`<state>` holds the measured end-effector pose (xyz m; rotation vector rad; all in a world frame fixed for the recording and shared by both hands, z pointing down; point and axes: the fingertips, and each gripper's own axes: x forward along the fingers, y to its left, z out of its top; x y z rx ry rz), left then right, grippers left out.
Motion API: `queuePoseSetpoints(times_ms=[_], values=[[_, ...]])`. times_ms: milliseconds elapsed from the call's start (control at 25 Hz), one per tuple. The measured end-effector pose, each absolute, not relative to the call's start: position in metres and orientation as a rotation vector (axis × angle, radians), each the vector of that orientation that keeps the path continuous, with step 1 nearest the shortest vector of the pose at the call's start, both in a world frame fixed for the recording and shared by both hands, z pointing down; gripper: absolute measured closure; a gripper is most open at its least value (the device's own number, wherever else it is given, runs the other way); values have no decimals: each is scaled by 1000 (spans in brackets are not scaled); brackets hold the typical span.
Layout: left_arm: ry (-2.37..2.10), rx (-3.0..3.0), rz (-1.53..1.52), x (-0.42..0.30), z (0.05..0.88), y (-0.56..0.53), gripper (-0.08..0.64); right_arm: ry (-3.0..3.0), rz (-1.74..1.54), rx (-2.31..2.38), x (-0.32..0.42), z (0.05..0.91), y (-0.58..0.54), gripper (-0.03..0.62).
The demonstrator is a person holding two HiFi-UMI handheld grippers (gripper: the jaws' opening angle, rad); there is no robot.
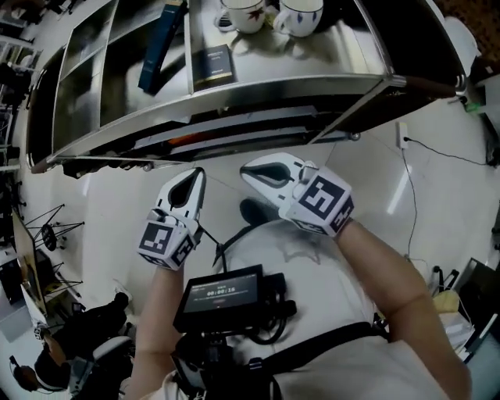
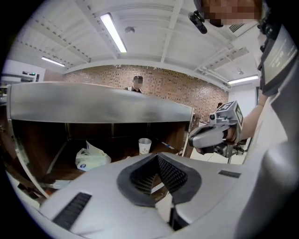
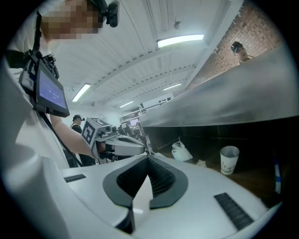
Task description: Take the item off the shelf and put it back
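Observation:
My left gripper (image 1: 190, 181) and right gripper (image 1: 251, 167) hang side by side in front of the metal shelf unit (image 1: 258, 95), below its front edge. Both are shut with nothing between the jaws. In the left gripper view the jaws (image 2: 157, 157) meet at the tips and face an inner shelf with a paper cup (image 2: 145, 145) and a white plastic bag (image 2: 91, 158); the right gripper (image 2: 216, 134) floats to the right. The right gripper view has its shut jaws (image 3: 148, 158) facing the same paper cup (image 3: 229, 159) and bag (image 3: 181, 151), with the left gripper (image 3: 119, 143) to the left.
On top of the shelf unit stand two white cups (image 1: 244, 13) (image 1: 300, 16), a dark book (image 1: 212, 64) and a leaning blue book (image 1: 161, 47). A recorder screen (image 1: 223, 294) hangs at my chest. Cables run over the floor (image 1: 422, 180) at the right.

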<state>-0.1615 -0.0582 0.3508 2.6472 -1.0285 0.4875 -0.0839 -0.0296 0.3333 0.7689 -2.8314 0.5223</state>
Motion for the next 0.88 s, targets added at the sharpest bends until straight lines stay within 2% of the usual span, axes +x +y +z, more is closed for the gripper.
queuePoseSetpoints(times_ms=[480, 880], values=[[-1118, 2661, 288, -179, 279, -28, 554, -2946, 390, 637, -118, 282, -33, 588], [-1181, 2658, 199, -190, 254, -19, 554, -3003, 334, 550, -137, 252, -24, 588]])
